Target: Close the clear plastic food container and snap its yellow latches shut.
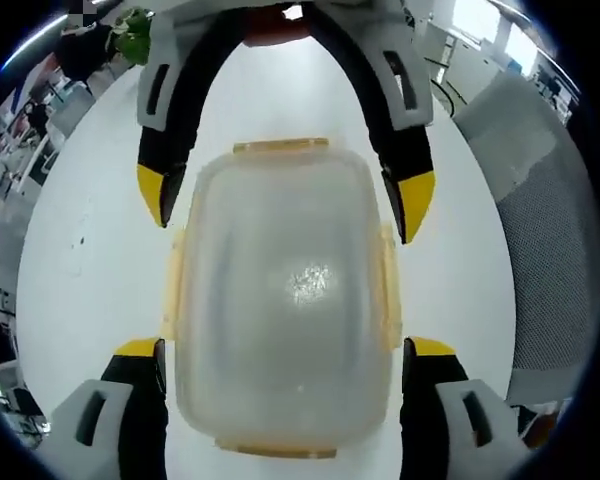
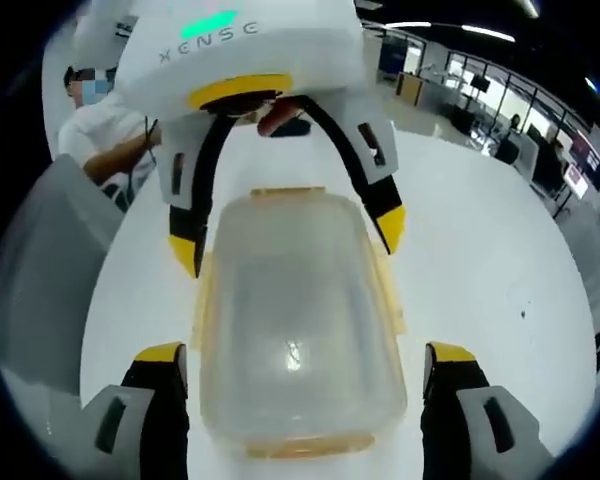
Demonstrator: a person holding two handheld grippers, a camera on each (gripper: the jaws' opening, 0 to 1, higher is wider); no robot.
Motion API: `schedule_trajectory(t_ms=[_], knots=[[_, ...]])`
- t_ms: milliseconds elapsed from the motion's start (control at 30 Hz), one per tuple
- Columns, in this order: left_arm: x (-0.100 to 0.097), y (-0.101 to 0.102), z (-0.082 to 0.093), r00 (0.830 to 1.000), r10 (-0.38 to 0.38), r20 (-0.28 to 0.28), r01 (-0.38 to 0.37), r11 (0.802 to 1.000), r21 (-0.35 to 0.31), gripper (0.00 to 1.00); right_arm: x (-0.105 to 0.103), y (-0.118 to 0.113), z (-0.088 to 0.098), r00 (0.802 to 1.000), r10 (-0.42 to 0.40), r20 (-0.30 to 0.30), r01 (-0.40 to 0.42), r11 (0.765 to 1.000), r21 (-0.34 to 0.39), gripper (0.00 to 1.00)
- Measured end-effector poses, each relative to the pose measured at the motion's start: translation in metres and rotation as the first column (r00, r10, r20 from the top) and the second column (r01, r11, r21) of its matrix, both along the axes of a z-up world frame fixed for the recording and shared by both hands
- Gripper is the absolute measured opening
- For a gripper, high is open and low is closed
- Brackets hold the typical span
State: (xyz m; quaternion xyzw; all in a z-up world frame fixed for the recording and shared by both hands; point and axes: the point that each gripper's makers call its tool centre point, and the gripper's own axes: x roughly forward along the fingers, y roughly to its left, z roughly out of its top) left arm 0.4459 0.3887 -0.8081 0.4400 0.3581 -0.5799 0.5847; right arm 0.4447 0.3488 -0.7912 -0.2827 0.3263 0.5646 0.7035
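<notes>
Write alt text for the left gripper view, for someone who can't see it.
A clear plastic food container with its lid on and yellow latches along its edges sits on a white table, seen from above. The left gripper straddles its near end with jaws open, and the right gripper straddles the far end from the opposite side, also open.

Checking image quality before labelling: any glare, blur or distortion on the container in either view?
Left gripper view: bright glare spot on the clear plastic food container lid, strong fisheye bending at the edges. Right gripper view: smaller glint on the lid, background office soft and curved.
</notes>
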Motion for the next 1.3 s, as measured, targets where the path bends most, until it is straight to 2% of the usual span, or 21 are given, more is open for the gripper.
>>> schedule_trajectory(t_ms=[100, 267, 433, 500, 600, 700, 767, 900, 967, 1133, 1167, 1300], knots=[[-0.001, 0.001, 0.004, 1.0, 0.031, -0.002, -0.031, 0.999, -0.032, 0.99, -0.001, -0.001, 0.002, 1.0, -0.014, 0.003, 0.014, 1.0, 0.025, 1.0], [-0.001, -0.003, 0.013, 0.997, 0.078, 0.011, -0.076, 0.989, -0.126, 0.99, -0.003, 0.0, 0.008, 0.999, -0.045, 0.006, 0.044, 0.996, 0.071, 0.99], [-0.002, 0.002, 0.014, 0.993, 0.121, 0.003, -0.119, 0.98, -0.159, 0.99, -0.003, 0.001, 0.014, 0.996, -0.084, 0.019, 0.082, 0.989, 0.122, 0.99], [-0.001, 0.004, 0.016, 0.987, 0.159, -0.002, -0.156, 0.971, -0.183, 0.99, -0.001, 0.001, 0.018, 0.994, -0.102, 0.043, 0.096, 0.986, 0.137, 0.98], [0.0, 0.003, 0.022, 0.98, 0.199, 0.003, -0.193, 0.954, -0.229, 0.99, -0.002, 0.0, 0.021, 0.99, -0.132, 0.048, 0.122, 0.98, 0.159, 0.98], [-0.001, 0.005, 0.023, 0.974, 0.225, 0.007, -0.216, 0.945, -0.246, 0.99, -0.002, -0.002, 0.021, 0.985, -0.161, 0.062, 0.147, 0.973, 0.178, 0.98], [0.001, 0.006, 0.026, 0.967, 0.253, 0.011, -0.241, 0.932, -0.27, 0.99, -0.002, -0.004, 0.024, 0.979, -0.191, 0.074, 0.174, 0.965, 0.194, 0.97], [0.004, 0.007, 0.033, 0.94, 0.34, -0.022, -0.326, 0.88, -0.346, 0.98, 0.001, -0.008, 0.028, 0.963, -0.259, 0.078, 0.233, 0.941, 0.245, 0.97], [0.003, 0.009, 0.035, 0.934, 0.355, -0.029, -0.341, 0.867, -0.364, 0.99, 0.001, -0.009, 0.031, 0.957, -0.28, 0.073, 0.251, 0.93, 0.27, 0.97], [0.001, 0.015, 0.033, 0.917, 0.395, -0.047, -0.381, 0.837, -0.394, 0.99, 0.004, -0.015, 0.038, 0.927, -0.371, 0.046, 0.335, 0.878, 0.342, 0.97], [0.001, 0.016, 0.033, 0.911, 0.41, -0.051, -0.394, 0.825, -0.405, 0.99, 0.005, -0.015, 0.041, 0.919, -0.394, 0.037, 0.354, 0.86, 0.367, 0.97], [0.001, 0.017, 0.037, 0.89, 0.451, -0.071, -0.431, 0.78, -0.454, 0.99, 0.006, -0.019, 0.046, 0.898, -0.438, 0.025, 0.391, 0.825, 0.407, 0.98]])
